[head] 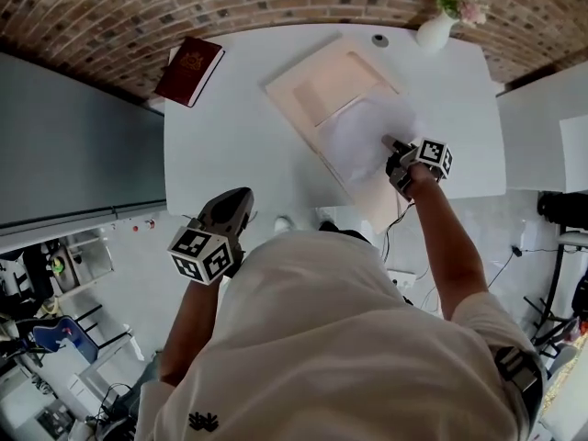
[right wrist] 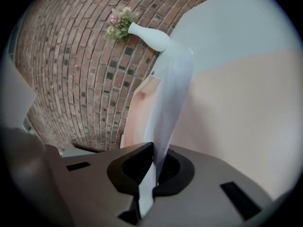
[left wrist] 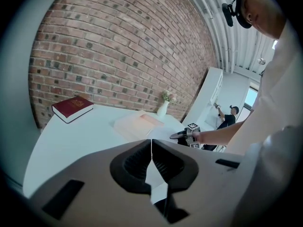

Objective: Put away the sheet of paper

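Note:
A white sheet of paper (head: 367,134) hangs curved over an open pale peach folder (head: 322,85) on the white table (head: 239,145). My right gripper (head: 395,152) is shut on the sheet's near edge, at the folder's right part. In the right gripper view the sheet of paper (right wrist: 171,96) runs up from between the shut jaws, over the folder (right wrist: 236,117). My left gripper (head: 230,211) hovers at the table's near edge, away from the folder, jaws shut with nothing between them. The left gripper view shows the folder (left wrist: 137,124) and the right gripper (left wrist: 179,135) beyond its own jaws.
A dark red book (head: 189,70) lies at the table's far left corner. A white vase with flowers (head: 441,21) stands at the far right, a small round object (head: 379,39) beside it. A brick wall runs behind the table. Another person (left wrist: 227,117) stands far off.

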### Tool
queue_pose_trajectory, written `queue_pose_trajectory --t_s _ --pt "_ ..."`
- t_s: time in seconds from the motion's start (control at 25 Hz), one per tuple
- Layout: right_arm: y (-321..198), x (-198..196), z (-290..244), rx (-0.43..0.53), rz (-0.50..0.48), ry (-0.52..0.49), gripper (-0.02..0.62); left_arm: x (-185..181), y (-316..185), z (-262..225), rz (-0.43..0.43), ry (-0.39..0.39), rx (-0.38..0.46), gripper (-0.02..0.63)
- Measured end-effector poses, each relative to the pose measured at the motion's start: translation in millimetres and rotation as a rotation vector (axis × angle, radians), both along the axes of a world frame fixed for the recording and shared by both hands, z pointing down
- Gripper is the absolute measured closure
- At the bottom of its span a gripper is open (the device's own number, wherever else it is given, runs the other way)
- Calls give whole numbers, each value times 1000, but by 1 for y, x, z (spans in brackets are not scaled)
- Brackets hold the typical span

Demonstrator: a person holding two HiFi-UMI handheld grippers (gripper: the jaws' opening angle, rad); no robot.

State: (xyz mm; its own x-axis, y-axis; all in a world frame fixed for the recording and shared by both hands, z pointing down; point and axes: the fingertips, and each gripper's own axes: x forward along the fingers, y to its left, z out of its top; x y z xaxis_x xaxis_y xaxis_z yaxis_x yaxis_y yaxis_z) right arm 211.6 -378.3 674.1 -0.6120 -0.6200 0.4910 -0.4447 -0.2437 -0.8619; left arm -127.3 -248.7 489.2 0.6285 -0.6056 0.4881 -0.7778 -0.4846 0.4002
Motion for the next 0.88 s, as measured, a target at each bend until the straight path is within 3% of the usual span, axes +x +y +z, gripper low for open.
queue_pose_trajectory --t_s 0.88 --pt "-109 -70 23 -52 -33 43 566 -32 -4 -5 -209 -45 -24 581"
